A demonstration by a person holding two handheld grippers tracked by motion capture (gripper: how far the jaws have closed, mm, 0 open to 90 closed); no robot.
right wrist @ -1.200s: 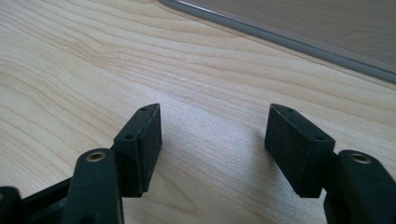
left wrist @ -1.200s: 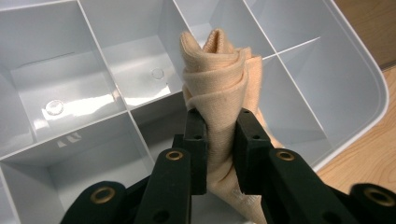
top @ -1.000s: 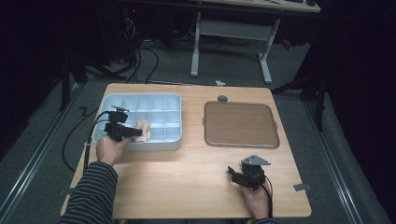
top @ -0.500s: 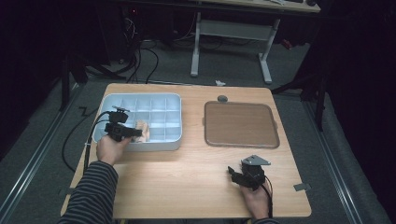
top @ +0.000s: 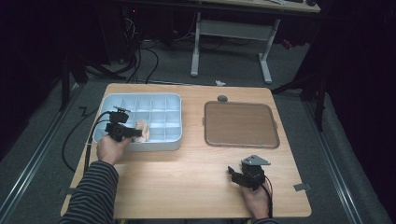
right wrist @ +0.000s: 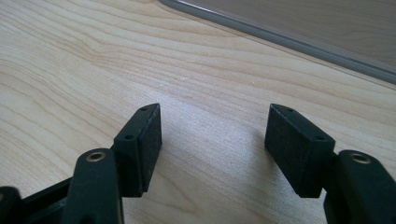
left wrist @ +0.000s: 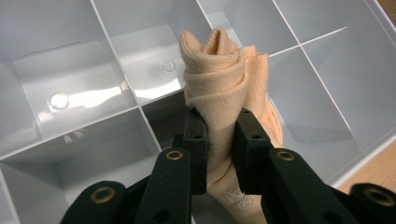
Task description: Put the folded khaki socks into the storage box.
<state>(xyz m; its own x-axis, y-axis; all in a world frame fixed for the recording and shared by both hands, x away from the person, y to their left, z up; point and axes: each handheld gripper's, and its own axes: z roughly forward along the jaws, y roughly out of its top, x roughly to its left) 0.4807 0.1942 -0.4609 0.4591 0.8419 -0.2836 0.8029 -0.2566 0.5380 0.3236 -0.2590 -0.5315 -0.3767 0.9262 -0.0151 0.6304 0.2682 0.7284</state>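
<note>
Brown tray (top: 241,124) — wooden table (top: 187,177)

Overhead table (top: 187,177) view; two close claw-mounted views

We see the left hand (top: 110,148) at about eight o'clock, striped sleeve reaching up from the bottom edge, its left gripper (top: 135,133) pointing toward three o'clock with jaws clamped tight on something soft (left wrist: 219,135). At five o'clock the right hand (top: 255,200) holds the right gripper (top: 232,172) low, aimed toward ten o'clock, jaws spread wide apart (right wrist: 212,140)
</note>
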